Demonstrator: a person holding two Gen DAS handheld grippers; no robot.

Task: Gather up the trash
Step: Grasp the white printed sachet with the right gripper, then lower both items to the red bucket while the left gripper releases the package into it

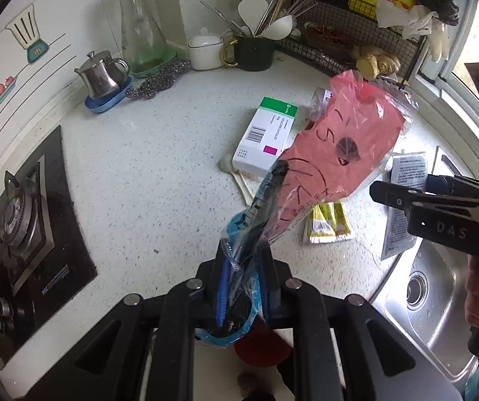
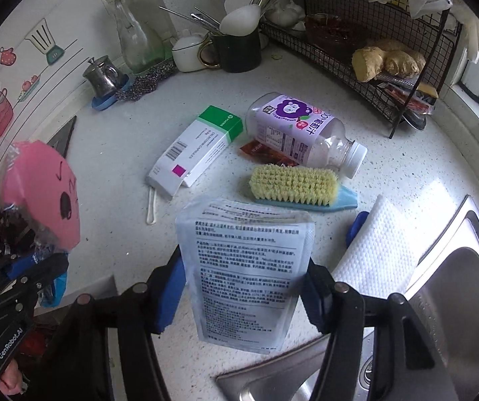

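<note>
My left gripper [image 1: 244, 264] is shut on a pink plastic wrapper [image 1: 339, 140] with black drawings, held up above the counter; it also shows in the right wrist view [image 2: 43, 193]. My right gripper [image 2: 244, 287] is open, its blue pads on either side of a grey printed pouch [image 2: 246, 274] lying at the counter edge by the sink. On the counter lie a white and green medicine box [image 2: 196, 150], an empty purple-label bottle [image 2: 299, 130] on its side, a red sachet [image 2: 266, 153] and yellow sachets [image 1: 328, 222].
A scrub brush [image 2: 292, 183] and a white cloth [image 2: 379, 247] lie near the steel sink [image 2: 456, 284]. A gas hob [image 1: 22, 234] is at left. A kettle [image 1: 100, 73], glass carafe [image 1: 140, 26], utensil mug [image 1: 254, 51] and wire rack [image 2: 373, 43] line the back.
</note>
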